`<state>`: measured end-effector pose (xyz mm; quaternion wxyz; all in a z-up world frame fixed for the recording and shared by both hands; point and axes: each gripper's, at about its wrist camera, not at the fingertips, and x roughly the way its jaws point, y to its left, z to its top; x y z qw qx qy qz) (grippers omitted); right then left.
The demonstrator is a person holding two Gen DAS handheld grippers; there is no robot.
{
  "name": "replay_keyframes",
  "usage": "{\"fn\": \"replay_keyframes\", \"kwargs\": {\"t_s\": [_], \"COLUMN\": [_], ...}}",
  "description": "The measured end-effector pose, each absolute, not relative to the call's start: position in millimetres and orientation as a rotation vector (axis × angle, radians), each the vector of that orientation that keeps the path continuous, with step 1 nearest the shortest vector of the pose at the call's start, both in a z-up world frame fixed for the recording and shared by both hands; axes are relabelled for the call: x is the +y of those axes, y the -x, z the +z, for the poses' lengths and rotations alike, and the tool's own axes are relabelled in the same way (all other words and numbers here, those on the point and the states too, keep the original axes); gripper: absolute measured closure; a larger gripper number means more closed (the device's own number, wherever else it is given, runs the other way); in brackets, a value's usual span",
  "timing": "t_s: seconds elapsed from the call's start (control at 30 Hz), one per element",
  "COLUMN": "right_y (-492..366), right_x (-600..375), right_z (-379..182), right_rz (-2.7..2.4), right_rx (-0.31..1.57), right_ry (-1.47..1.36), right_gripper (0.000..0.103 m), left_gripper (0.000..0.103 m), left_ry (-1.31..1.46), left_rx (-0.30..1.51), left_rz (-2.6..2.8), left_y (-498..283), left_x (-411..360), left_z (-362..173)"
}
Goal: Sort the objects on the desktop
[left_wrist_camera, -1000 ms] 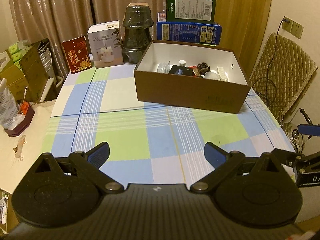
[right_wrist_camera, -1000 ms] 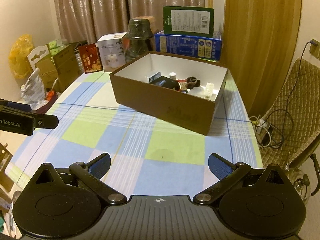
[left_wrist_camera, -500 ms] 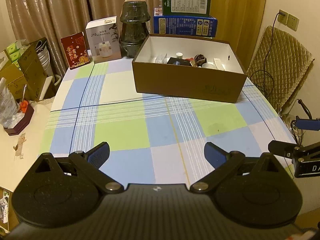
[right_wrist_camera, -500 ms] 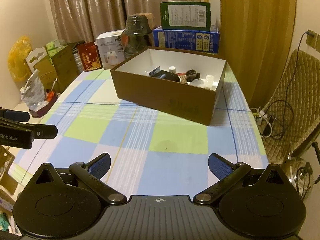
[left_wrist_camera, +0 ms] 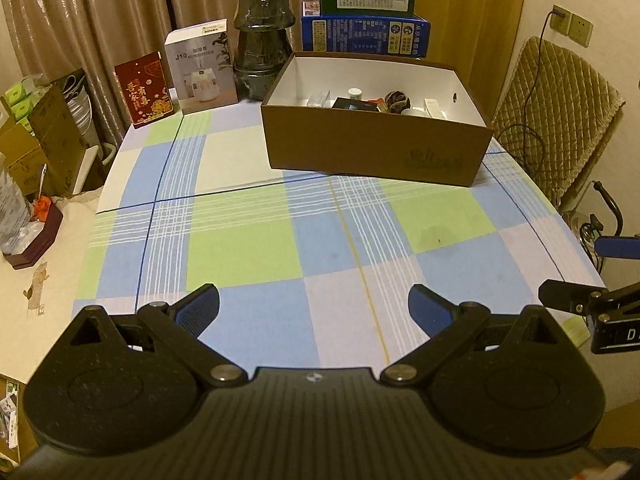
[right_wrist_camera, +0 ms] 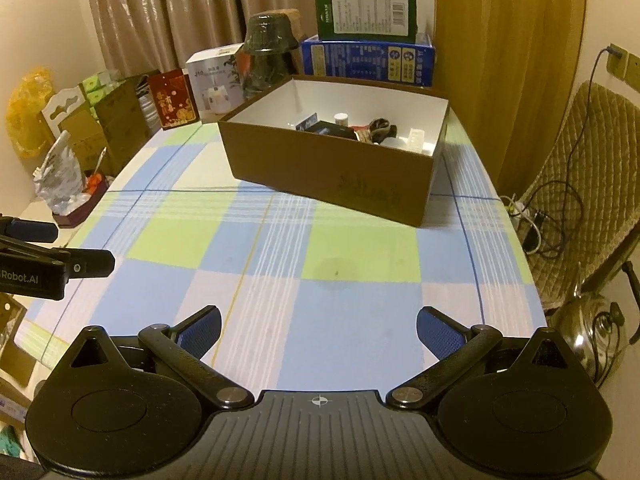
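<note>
1. Both tools hang over the near edge of the checked tablecloth [left_wrist_camera: 248, 248], and neither has anything between its fingers.
2. Left gripper [left_wrist_camera: 314, 306]: jaws spread wide, blue pads apart, nothing held.
3. Right gripper [right_wrist_camera: 318, 326]: the same story, fully released and empty.
4. The task's things are all in the brown cardboard box [left_wrist_camera: 376, 152], which sits at the far side of the table. Small items show inside, among them a dark flat case [right_wrist_camera: 334, 129], a white-capped bottle [right_wrist_camera: 341, 119] and a dark tangled bundle [right_wrist_camera: 382, 127].
5. The cloth between the grippers and the box is bare, so I judge the sorting close to finished, or the next pick comes out of the box.
6. Here is the relation that matters. From the left gripper the box lies at about 1 o'clock, well apart. From the right gripper it sits near 12 o'clock, only a touch to the right.
7. The box's long axis runs left to right, its near wall facing both tools. In the right wrist view it is skewed, with one corner [right_wrist_camera: 426, 216] pointing nearest.
8. The right looks better lined up with the box. Which is truly nearer I cannot tell.
9. Any reach must go up over that near wall, then down.
</note>
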<state>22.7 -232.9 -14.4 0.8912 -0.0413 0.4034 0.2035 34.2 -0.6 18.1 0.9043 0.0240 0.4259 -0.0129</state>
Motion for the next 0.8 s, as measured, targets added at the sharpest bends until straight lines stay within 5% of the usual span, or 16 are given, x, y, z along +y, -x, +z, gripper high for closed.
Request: {"fn": "replay_keyframes", "kwargs": {"t_s": [0.8], "right_y": [-24.1], "right_x": [-238.3], "right_z": [-17.1], "right_rz": [0.395], "right_rx": [0.852], "right_ry": [0.073], "right_gripper": [0.002], "left_gripper": [0.004], "left_ry": [-0.062], "left_rx": [0.88], "left_rz": [-0.065], "left_y": [-41.7], "left_x": [-10.3], "left_z": [15.1]}}
